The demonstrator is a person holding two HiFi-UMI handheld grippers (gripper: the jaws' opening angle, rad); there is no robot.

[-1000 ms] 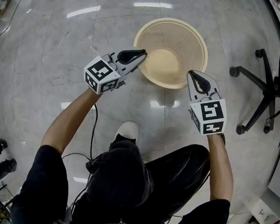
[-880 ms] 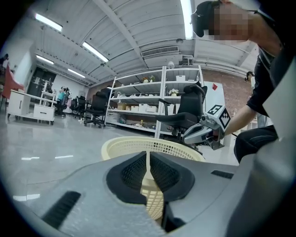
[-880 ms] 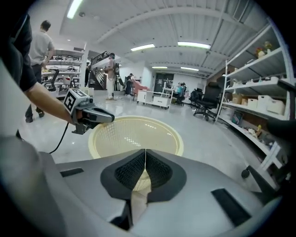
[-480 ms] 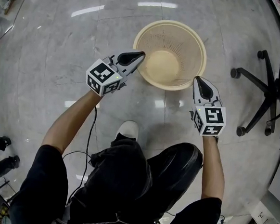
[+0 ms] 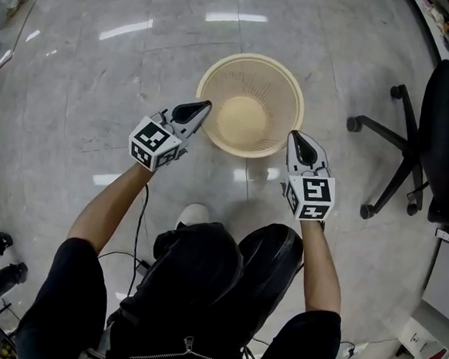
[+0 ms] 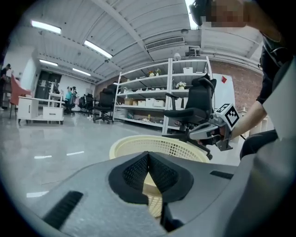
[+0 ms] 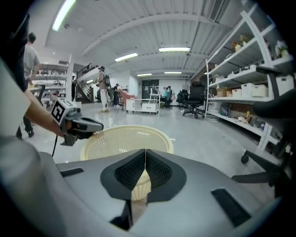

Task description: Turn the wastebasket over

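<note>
A cream mesh wastebasket (image 5: 274,84) stands upright on the marble floor with its mouth up. My left gripper (image 5: 206,104) is shut, its tip against the outside of the basket's left rim, with nothing between the pads. In the left gripper view the closed jaws (image 6: 148,155) point at the wastebasket (image 6: 157,144), and the right gripper (image 6: 210,132) shows beyond it. My right gripper (image 5: 295,134) is also shut and empty, close to the near right rim. In the right gripper view its jaws (image 7: 145,152) face the wastebasket (image 7: 125,138), with the left gripper (image 7: 85,126) at the far rim.
A black office chair (image 5: 437,137) on castors stands to the right of the basket. The person's white shoe (image 5: 195,211) and a cable (image 5: 140,215) lie just behind the grippers. Shelving (image 6: 185,92) lines the wall further off.
The right gripper has drawn in toward the basket's near right rim and rolled a little. The left gripper stays at the left rim. The basket has not moved.
</note>
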